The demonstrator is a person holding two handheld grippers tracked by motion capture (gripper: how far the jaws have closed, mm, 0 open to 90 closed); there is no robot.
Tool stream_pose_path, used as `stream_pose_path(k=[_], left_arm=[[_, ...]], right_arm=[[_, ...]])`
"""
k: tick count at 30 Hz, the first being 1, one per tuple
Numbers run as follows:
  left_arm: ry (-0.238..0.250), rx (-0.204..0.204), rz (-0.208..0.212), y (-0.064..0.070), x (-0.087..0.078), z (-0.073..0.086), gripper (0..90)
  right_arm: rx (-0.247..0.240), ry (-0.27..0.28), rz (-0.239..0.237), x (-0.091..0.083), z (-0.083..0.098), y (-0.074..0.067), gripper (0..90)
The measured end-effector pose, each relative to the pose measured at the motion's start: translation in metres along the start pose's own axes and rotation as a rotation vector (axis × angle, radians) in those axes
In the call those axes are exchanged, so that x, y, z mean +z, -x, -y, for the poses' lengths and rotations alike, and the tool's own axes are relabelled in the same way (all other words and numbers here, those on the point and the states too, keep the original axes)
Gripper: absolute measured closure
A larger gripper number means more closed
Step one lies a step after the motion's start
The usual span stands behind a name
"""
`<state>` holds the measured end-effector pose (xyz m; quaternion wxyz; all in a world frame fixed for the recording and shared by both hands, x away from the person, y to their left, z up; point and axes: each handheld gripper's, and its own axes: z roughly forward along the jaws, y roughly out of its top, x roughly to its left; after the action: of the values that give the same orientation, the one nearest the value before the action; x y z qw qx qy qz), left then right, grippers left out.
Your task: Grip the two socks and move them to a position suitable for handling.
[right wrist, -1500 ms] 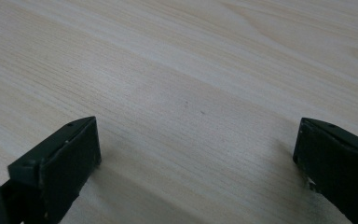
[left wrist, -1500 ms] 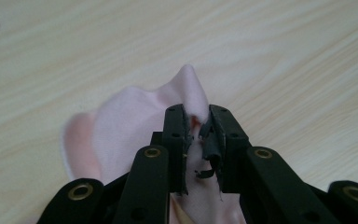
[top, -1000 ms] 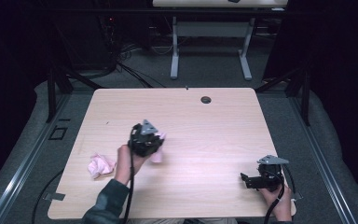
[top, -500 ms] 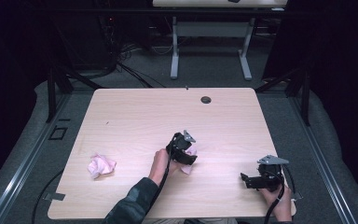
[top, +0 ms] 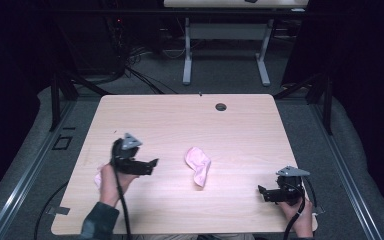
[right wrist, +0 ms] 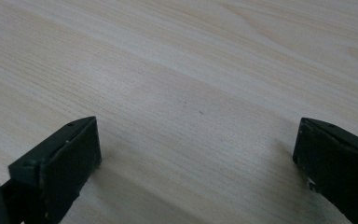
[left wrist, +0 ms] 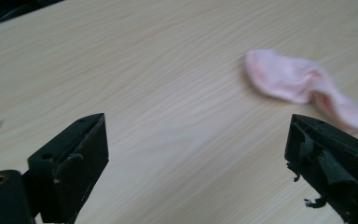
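A pink sock (top: 198,165) lies loose and crumpled near the middle of the light wooden table (top: 180,120). To its left my left gripper (top: 152,163) hovers with its jaws wide open and nothing between them. In the left gripper view (left wrist: 198,128) that sock (left wrist: 303,86) lies ahead, to the upper right, apart from the jaws. A second pink piece of cloth (top: 99,178) peeks out beside the left hand, mostly hidden. My right gripper (top: 261,191) rests near the front right corner, open over bare wood (right wrist: 196,128).
A dark round cable hole (top: 221,106) sits near the table's far edge. Behind the table stand another desk's white legs (top: 187,55) and floor cables. A cable trails from each gripper off the table's front edge.
The left gripper carried the pink sock rightward to the table's middle, let it go, and pulled back to the left with jaws open. The right gripper stayed still.
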<state>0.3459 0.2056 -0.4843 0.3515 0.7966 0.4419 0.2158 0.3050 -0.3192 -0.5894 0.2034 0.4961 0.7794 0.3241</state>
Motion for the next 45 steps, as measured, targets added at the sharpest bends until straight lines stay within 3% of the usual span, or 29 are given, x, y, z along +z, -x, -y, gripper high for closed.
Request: stream_pose_path(k=[2,3,4,5,7,9,11,12,15,17,18,19,23,28,29,30,32,33,36,37,38,39,40,41,42,43,45], left_arm=[[-0.017,-0.065,-0.039,-0.023,-0.007,0.018,5.7],[-0.037,-0.126,-0.057,-0.042,-0.010,0.037,6.1],[-0.037,-0.126,-0.057,-0.042,-0.010,0.037,6.8],[-0.061,-0.173,-0.062,-0.057,-0.008,0.055,9.0],[-0.093,-0.199,-0.070,-0.065,-0.003,0.069,16.9],[-0.105,-0.204,-0.071,-0.068,0.000,0.074,18.9],[-0.143,-0.201,-0.065,-0.070,0.008,0.082,29.5],[-0.162,-0.201,-0.077,-0.070,0.013,0.085,29.5],[-0.207,-0.197,-0.077,-0.070,0.023,0.093,41.9],[-0.200,-0.196,-0.091,-0.070,0.022,0.095,47.0],[-0.200,-0.196,-0.091,-0.070,0.022,0.095,51.4],[-0.197,-0.178,-0.126,-0.069,0.021,0.097,57.9],[-0.181,-0.183,-0.154,-0.071,0.020,0.099,77.0],[-0.137,-0.208,-0.146,-0.070,0.013,0.100,82.5],[-0.094,-0.205,-0.122,-0.064,0.004,0.096,82.9],[-0.094,-0.205,-0.122,-0.064,0.004,0.096,83.0],[-0.044,-0.164,-0.095,-0.045,-0.010,0.082,83.0],[-0.044,-0.164,-0.095,-0.045,-0.010,0.082,83.1],[0.003,-0.098,-0.043,-0.022,-0.021,0.064,83.0],[0.028,-0.055,-0.001,-0.004,-0.025,0.052,82.9],[0.036,-0.032,0.023,0.004,-0.026,0.046,82.9],[0.036,-0.032,0.023,0.004,-0.026,0.046,82.9],[0.039,-0.009,0.045,0.013,-0.026,0.041,82.9],[0.043,0.015,0.103,0.031,-0.024,0.034,82.9],[0.043,0.015,0.103,0.031,-0.024,0.034,82.9],[0.032,0.045,0.175,0.050,-0.016,0.030,82.8],[0.005,0.072,0.264,0.069,-0.002,0.030,82.8]], right_arm=[[0.001,0.000,0.001,0.000,0.000,0.000,0.1],[0.001,0.001,0.001,0.000,0.000,0.000,0.0],[0.001,0.001,0.001,0.000,0.000,0.000,0.0],[0.001,0.001,0.001,0.000,0.000,0.000,0.0],[0.001,0.000,0.001,0.000,0.000,0.000,0.1],[0.001,0.001,0.001,0.000,0.000,0.000,0.1],[0.001,0.001,0.001,0.000,0.000,0.000,0.0],[0.001,0.001,0.001,0.000,0.000,0.000,0.0],[0.001,0.001,0.001,0.000,0.000,0.000,0.1],[0.001,0.000,0.000,0.000,0.000,0.000,0.1],[0.001,0.000,0.000,0.000,0.000,0.000,0.1],[0.003,0.002,0.001,0.000,0.000,0.000,0.1],[0.002,0.001,0.001,0.000,0.000,0.000,0.1],[0.002,0.001,0.001,0.000,0.000,0.000,0.1],[0.003,0.001,0.001,0.000,0.000,0.000,0.1],[0.003,0.001,0.001,0.000,0.000,0.000,0.1],[0.003,0.001,0.001,0.000,0.000,0.000,0.1],[0.003,0.002,0.001,0.000,0.000,0.000,0.1],[0.004,0.002,0.002,0.000,0.000,0.000,0.1],[0.004,0.003,0.002,0.000,0.000,0.000,0.1],[0.004,0.002,0.002,0.000,0.000,0.000,0.1],[0.004,0.002,0.002,0.000,0.000,0.000,0.1],[0.004,0.002,0.002,0.000,0.000,0.000,0.1],[0.004,0.002,0.002,0.000,0.000,0.000,0.1],[0.004,0.002,0.002,0.000,0.000,0.000,0.1],[0.003,0.002,0.002,0.000,0.000,0.000,0.1],[0.003,0.002,0.001,0.000,0.000,0.000,0.1]])
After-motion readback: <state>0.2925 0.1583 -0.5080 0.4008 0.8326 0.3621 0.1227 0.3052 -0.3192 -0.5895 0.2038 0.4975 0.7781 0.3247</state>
